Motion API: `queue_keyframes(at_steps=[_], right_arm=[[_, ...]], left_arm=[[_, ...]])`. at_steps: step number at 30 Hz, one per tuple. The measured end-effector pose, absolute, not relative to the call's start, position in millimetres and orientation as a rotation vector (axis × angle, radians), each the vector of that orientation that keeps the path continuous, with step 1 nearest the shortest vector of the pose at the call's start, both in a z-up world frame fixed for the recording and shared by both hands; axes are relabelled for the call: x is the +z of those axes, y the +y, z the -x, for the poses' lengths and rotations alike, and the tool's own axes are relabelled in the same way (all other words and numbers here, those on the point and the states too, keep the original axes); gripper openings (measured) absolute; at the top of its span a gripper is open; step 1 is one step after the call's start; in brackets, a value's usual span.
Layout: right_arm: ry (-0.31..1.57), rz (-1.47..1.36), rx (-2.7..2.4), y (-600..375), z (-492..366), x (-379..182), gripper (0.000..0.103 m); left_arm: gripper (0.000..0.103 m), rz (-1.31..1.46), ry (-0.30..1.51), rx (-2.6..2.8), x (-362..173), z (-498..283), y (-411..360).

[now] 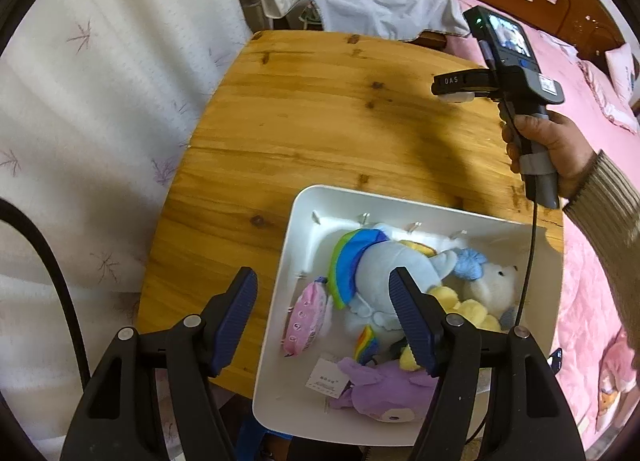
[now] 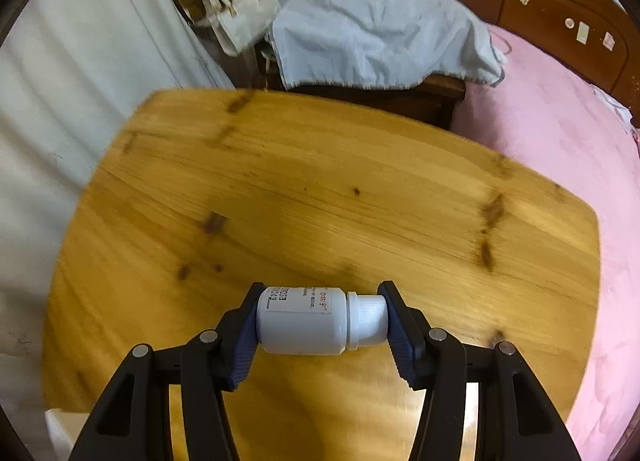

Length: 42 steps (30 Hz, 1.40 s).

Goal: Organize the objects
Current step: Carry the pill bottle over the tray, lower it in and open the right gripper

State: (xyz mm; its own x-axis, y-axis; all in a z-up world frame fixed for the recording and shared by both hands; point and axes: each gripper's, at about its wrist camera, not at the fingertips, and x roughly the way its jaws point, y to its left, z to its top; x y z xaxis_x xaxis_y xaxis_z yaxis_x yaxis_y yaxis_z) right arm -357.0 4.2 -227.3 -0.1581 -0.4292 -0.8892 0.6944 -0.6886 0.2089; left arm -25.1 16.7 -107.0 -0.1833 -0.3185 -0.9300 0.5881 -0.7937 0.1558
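Ahead of the hand-held gripper: pale blue cloth (image 2: 380,37) draped over dark cabinet; white handbag (image 2: 240,17) left; pink bed (image 2: 560,149) right.

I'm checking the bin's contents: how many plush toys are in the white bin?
4 visible: a blue rainbow-maned pony in the middle, a white plush at right, a yellow one under them, a purple one nearest. Others may be buried in the white bin.

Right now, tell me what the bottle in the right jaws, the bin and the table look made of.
White bottle: looks like smooth, slightly glossy plastic with a ribbed cap and printed paper label.
White bin: probably moulded plastic, matte, with rounded corners and thin walls.
Table: wood, likely varnished pine, with visible grain, dark knots and a soft sheen.
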Motion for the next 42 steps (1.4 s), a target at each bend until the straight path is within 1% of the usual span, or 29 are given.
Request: queue_keyframes(at_steps=[6,9,13,21,25,31,42], right_arm=[[0.222,-1.294,-2.007,42,327,-166,0.057],[0.137,-1.257,-2.09,67,303,-134,0.057],[0.05,-1.242,-2.135,93,269,-105,0.057],[-0.004,-1.174,-2.21,128,194,-55,0.057],[-0.039,-1.165,-2.229,141,159,-39,0.057],[-0.029,-1.155,-2.237,151,110,-22,0.057],[-0.004,-1.214,-2.231,161,54,-17,0.057]], left_arm=[[0.072,-1.509,0.276,-2.091,-95,29,22],[0.072,-1.532,0.248,-2.108,-94,29,22],[0.072,-1.544,0.203,-2.157,-87,27,20],[0.072,-1.527,0.102,-2.304,-64,16,14],[0.072,-1.52,0.091,-2.36,-57,8,12],[0.072,-1.492,0.087,-2.437,-43,-5,10],[0.072,-1.445,0.097,-2.521,-27,-25,11]])
